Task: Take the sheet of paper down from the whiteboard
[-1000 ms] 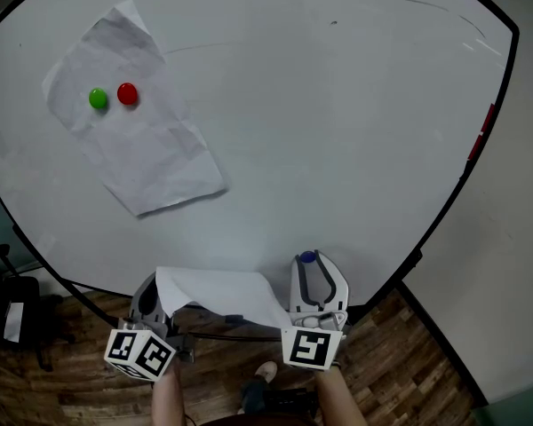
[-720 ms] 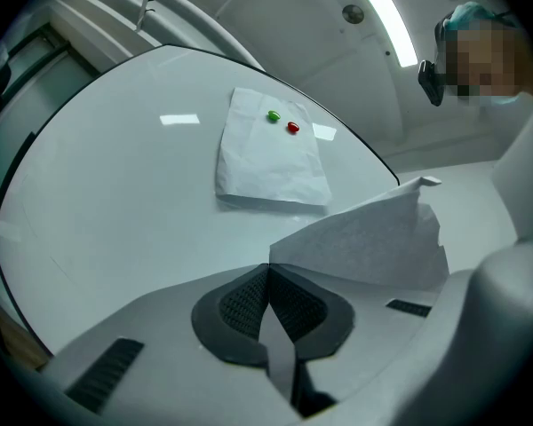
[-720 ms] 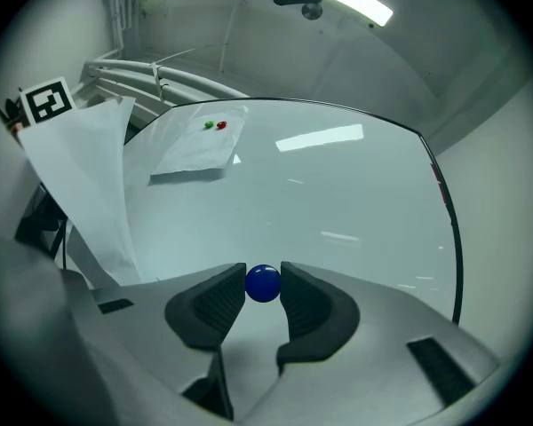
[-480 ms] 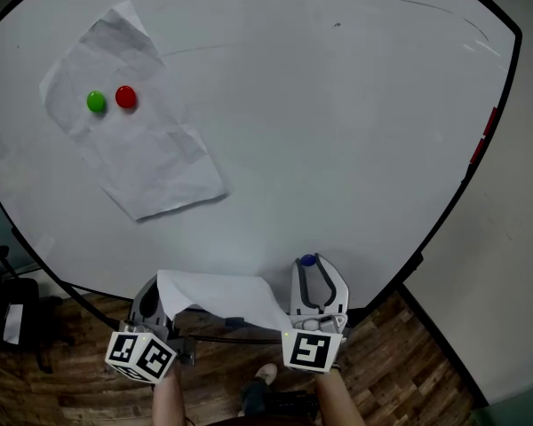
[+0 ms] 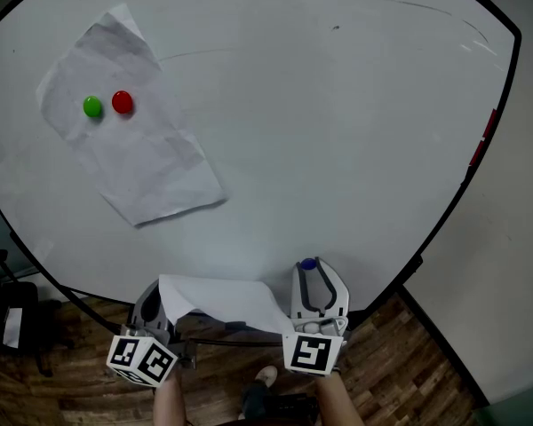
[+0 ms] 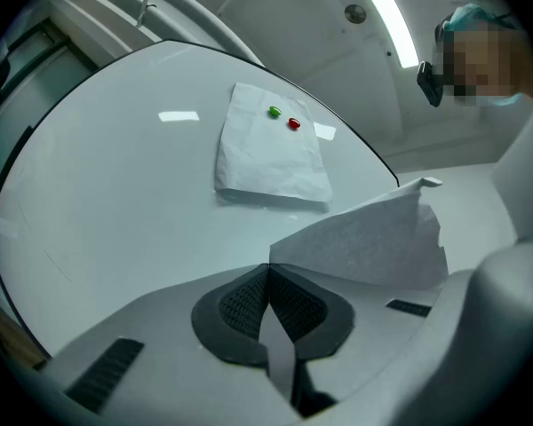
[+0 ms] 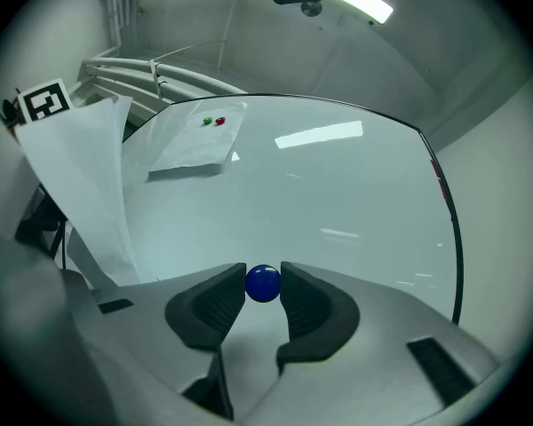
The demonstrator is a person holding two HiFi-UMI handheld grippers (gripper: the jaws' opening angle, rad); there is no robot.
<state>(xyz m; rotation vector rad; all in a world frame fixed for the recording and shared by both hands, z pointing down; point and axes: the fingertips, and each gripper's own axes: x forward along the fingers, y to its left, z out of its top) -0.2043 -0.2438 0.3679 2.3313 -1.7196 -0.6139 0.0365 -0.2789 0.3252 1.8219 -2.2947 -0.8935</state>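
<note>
A creased white sheet (image 5: 133,149) hangs on the whiteboard (image 5: 338,131) at the upper left, pinned by a green magnet (image 5: 92,106) and a red magnet (image 5: 122,102). Below the board's lower edge my left gripper (image 5: 164,293) is shut on the edge of a second, loose sheet (image 5: 222,298), which spreads toward the right gripper. In the left gripper view this loose sheet (image 6: 364,242) runs down between the closed pads. My right gripper (image 5: 308,266) is shut on a small blue magnet (image 7: 264,283), pinched at the fingertips just off the board.
A dark frame rims the whiteboard, with a red marker-like object (image 5: 480,140) on its right edge. Wooden floor (image 5: 409,371) lies below and a pale wall (image 5: 515,264) stands at the right. A dark stand (image 5: 9,300) sits at the lower left.
</note>
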